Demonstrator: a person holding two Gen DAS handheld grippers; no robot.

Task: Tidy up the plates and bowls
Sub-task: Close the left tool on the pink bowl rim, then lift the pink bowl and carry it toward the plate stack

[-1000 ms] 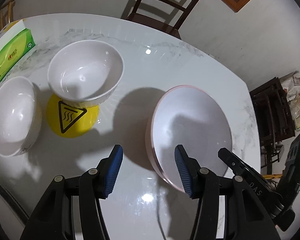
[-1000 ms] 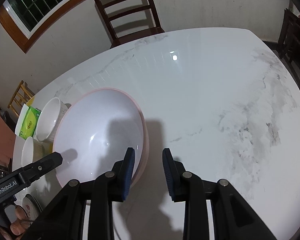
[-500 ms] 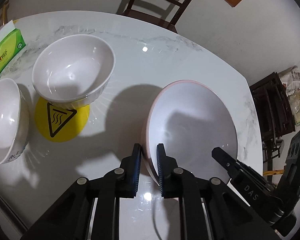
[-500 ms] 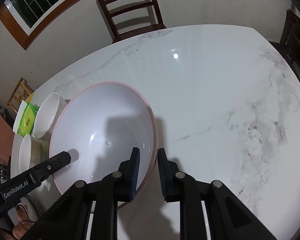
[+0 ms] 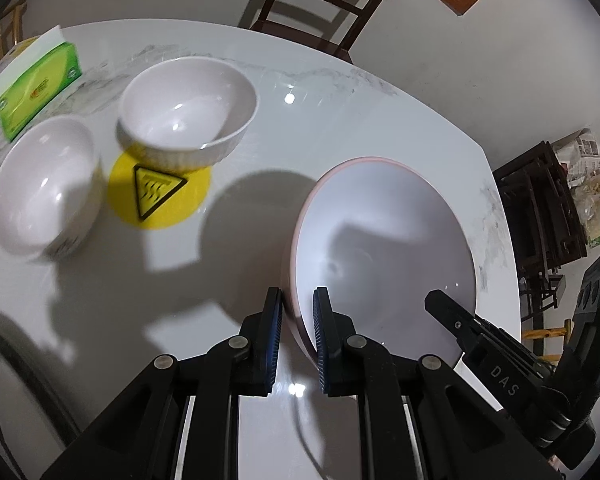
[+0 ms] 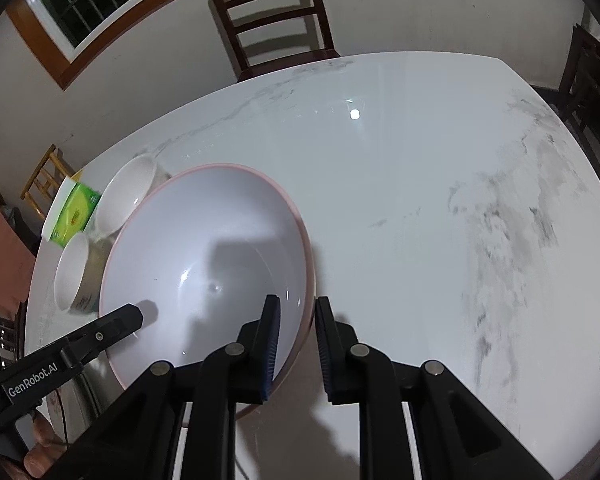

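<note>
A large white bowl with a pink rim [image 5: 380, 248] sits to the right of the middle of the marble table [image 5: 340, 120]. My left gripper [image 5: 296, 304] is shut on its near left rim. My right gripper [image 6: 297, 308] is shut on the same bowl [image 6: 204, 256] at its near right rim. I cannot tell whether the bowl is clear of the tabletop. Left of it, a ribbed white bowl [image 5: 188, 112] stands on the back of a yellow warning mat [image 5: 160, 196]. A smaller white bowl [image 5: 44, 184] stands further left.
A green tissue box [image 5: 36, 88] lies at the table's far left edge. A dark wooden chair [image 6: 272, 12] stands behind the table. To the right of the big bowl lies bare marble [image 6: 420, 180], and dark furniture [image 5: 540, 208] stands beyond the right edge.
Both grippers went from open around the big bowl's rim to shut on it. Since then the bowl has moved left with them, closer to the yellow mat and the white bowls.
</note>
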